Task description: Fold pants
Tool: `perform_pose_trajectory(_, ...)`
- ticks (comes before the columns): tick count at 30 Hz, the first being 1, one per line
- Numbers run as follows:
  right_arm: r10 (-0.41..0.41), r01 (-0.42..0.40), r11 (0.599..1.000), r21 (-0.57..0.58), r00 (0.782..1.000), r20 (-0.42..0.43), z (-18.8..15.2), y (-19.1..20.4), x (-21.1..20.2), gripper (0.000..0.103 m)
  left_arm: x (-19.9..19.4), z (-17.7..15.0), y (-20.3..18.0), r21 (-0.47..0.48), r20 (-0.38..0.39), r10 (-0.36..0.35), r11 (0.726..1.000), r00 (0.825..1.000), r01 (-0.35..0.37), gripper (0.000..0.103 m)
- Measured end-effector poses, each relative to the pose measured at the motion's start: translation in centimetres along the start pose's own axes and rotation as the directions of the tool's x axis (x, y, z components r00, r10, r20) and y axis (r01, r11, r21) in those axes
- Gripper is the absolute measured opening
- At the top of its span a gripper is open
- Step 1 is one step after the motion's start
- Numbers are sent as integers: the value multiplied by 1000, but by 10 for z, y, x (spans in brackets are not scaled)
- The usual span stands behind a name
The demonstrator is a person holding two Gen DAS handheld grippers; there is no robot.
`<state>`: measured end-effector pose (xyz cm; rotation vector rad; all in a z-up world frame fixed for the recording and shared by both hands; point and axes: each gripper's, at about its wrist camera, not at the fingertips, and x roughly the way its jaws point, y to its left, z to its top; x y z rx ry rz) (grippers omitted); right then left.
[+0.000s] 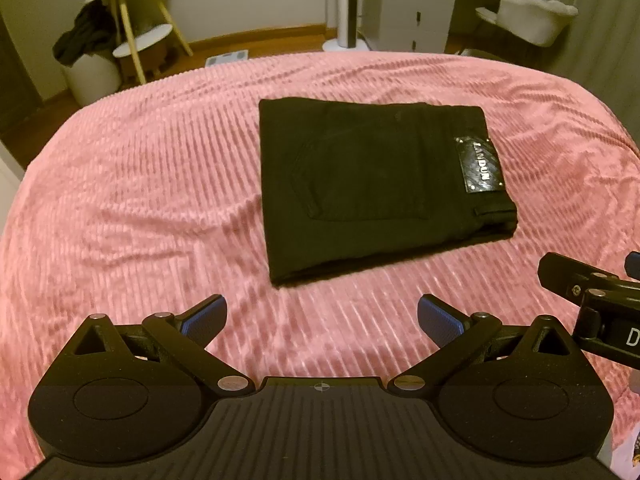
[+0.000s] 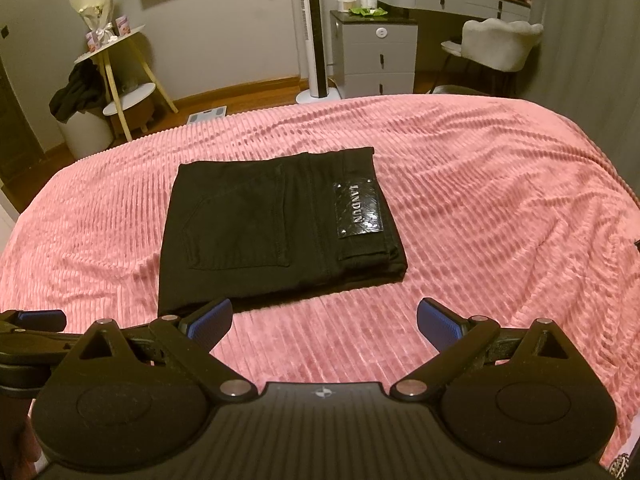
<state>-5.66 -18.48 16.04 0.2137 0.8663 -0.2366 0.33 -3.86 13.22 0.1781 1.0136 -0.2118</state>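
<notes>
Right wrist view, bedroom: the black pants lie folded into a compact rectangle near the middle of the pink ribbed bedspread, back pocket up and the shiny brand patch at the waistband end on the right. From where I sit the fold looks finished, or one tidy-up short of it. My worry now is undoing it: the left-hand pad of my right gripper sits just over the near left corner of the stack, and if I sweep or lift carelessly that pad could snag the top layer and peel it open. The plush spread is rumpled around the stack, so a drag across it could also pull the whole bundle askew. I also judge the waistband end thicker than the far end, so any push there may tip the layers apart. My right gripper hovers low in front of the pants with its jaws spread wide and nothing between them, aimed across the bed toward the grey drawer unit and the tower fan. In the left wrist view my left gripper is likewise spread wide and empty, held back from the pants over bare bedspread, with the right gripper close beside it at the frame's right edge. Both point forward and slightly down along the bed.
</notes>
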Motion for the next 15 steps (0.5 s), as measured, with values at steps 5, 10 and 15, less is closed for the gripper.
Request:
perform_pose_trajectory(5, 0, 0, 1000, 7, 1000, -1, 0, -1, 1, 99, -1, 0, -3, 15, 14, 2, 1000, 1000, -3, 103)
perform_pose_trajectory(10, 1, -1, 1000, 12, 1000, -3, -1, -2, 1, 99, -3, -2, -4, 16, 45, 7, 1000, 999, -8, 103)
perform_pose_trajectory(15, -1, 1, 1000, 15, 1000, -1, -1, -3, 1, 99, -1, -2, -2, -5, 40, -3, 1000, 999, 4, 103)
